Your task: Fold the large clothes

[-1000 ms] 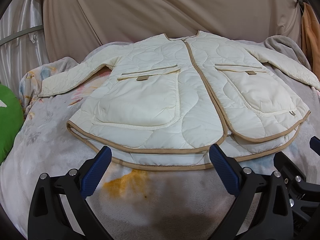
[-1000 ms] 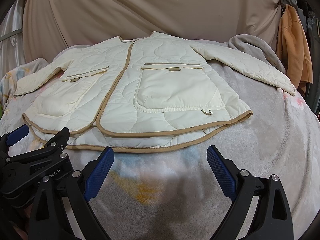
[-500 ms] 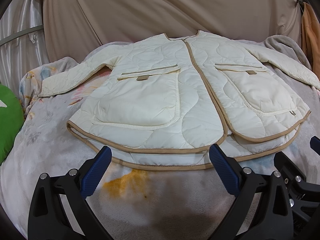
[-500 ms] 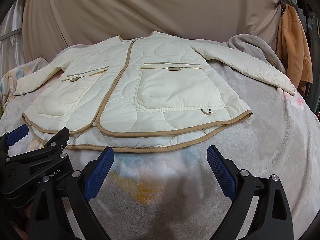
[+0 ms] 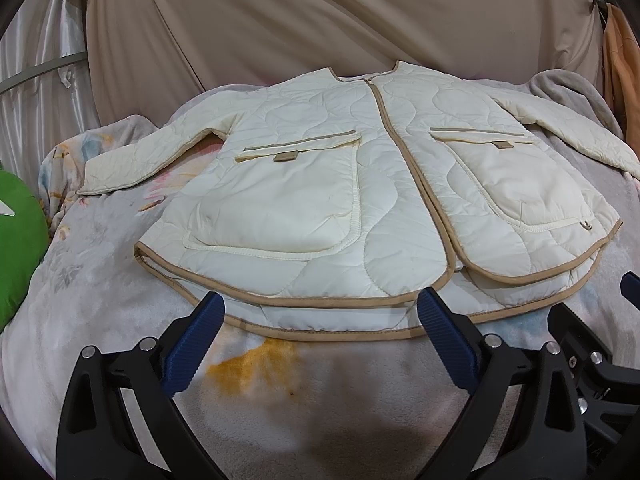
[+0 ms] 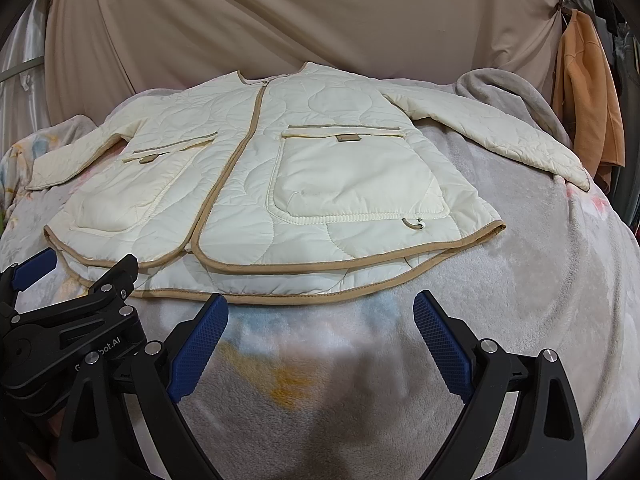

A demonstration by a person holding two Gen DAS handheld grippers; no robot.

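Jacket, cream, quilted, with tan binding along its hem and front opening, lies flat and face up across the middle of both frames on a pale plush blanket. Its front is closed, both sleeves are spread outward, and two large patch pockets sit either side of the opening. In the left wrist view the left gripper sits at the bottom centre with its blue-padded jaws spread wide and nothing between them; the tips lie just at the jacket's hem in the frame, and contact cannot be judged. In the right wrist view the right gripper is likewise at the bottom centre, jaws wide apart and empty, with the pads just below the hem over the blanket. A beige draped cloth fills the upper part of each frame. A green cushion shows at the left edge of the left wrist view, and an orange garment hangs at the upper right of the right wrist view.
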